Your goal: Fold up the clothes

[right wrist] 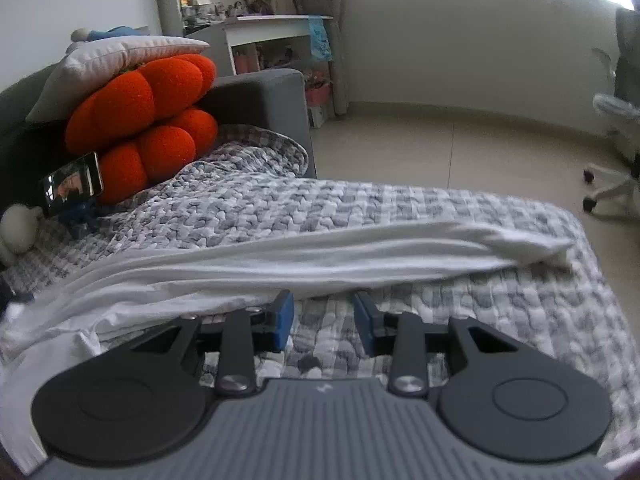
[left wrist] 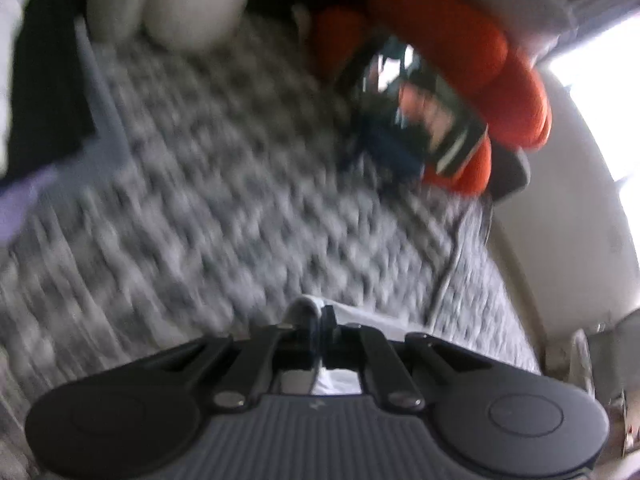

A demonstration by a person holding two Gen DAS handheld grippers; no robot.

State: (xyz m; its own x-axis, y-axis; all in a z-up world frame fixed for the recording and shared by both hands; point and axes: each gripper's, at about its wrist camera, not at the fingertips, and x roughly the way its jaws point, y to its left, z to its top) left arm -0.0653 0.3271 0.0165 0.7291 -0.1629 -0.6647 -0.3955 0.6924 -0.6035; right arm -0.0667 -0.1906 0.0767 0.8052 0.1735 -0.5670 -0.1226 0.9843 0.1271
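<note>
Your left gripper [left wrist: 318,322] pinches what seems, through blur, a white cloth fold [left wrist: 304,308]. Your right gripper [right wrist: 323,320] stands partly open and empty, near the long white cotton garment [right wrist: 320,256] on the grey-and-white quilted blanket [right wrist: 500,304].

The left hand-held gripper [left wrist: 319,320] pinches a fold of white cloth [left wrist: 304,306] over a grey checked blanket [left wrist: 224,184] — blurred, with an orange cushion [left wrist: 472,60] beyond.

One white garment [right wrist: 320,252], one grey checked blanket [right wrist: 440,312], one orange cushion [right wrist: 152,120], one white pillow [right wrist: 108,64].
</note>
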